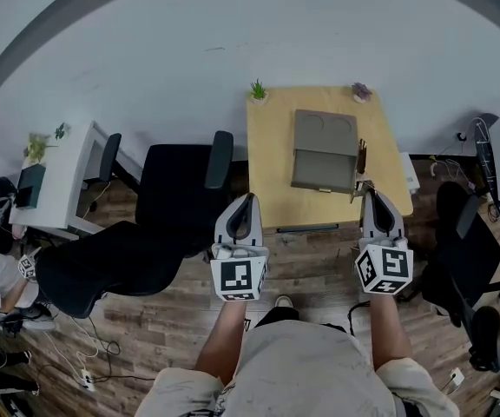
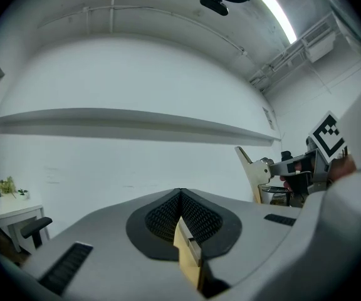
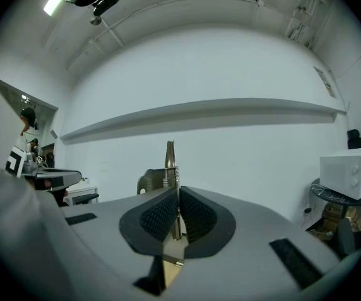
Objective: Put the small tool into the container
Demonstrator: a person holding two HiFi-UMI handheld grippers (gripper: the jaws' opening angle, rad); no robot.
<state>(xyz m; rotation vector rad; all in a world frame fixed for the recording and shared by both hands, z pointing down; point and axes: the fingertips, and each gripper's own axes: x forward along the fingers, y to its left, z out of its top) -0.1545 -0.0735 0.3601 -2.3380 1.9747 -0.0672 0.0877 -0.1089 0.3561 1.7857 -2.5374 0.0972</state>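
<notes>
Wood floor [image 1: 146, 320] underfoot, white wall ahead, and from the head view a wooden desk [image 1: 272, 172] comes up with a grey container [image 1: 324, 159] sitting on it, two little potted plants [image 1: 258, 89] at its back corners and a black office chair [image 1: 176, 198] off to the left. Both tongs are held out level in front of the person. Each carries a cube of black-and-white square markers [image 1: 239, 278], patterns only, no words.

Over to the right gripper view, and here's what the head camera can't give us. The right tongs [image 3: 176, 193] are clamped tight on the small tool [image 3: 170, 158], a slim metal piece standing straight up out of the pads. A white microwave [image 3: 350, 168] sits far right in this view alone, and a small wall sign [image 3: 321, 80] is too tiny to read.

The left gripper view shows the left tongs [image 2: 180, 193] closed pad to pad with nothing between them. A white side desk [image 2: 5, 209] stands at the left edge there.

Back on the head view, the tool pokes out dark beyond the right tongs' tips, just beside the container's right edge and not inside it. The left tongs hang short of the desk's front edge, well apart from the tool.
</notes>
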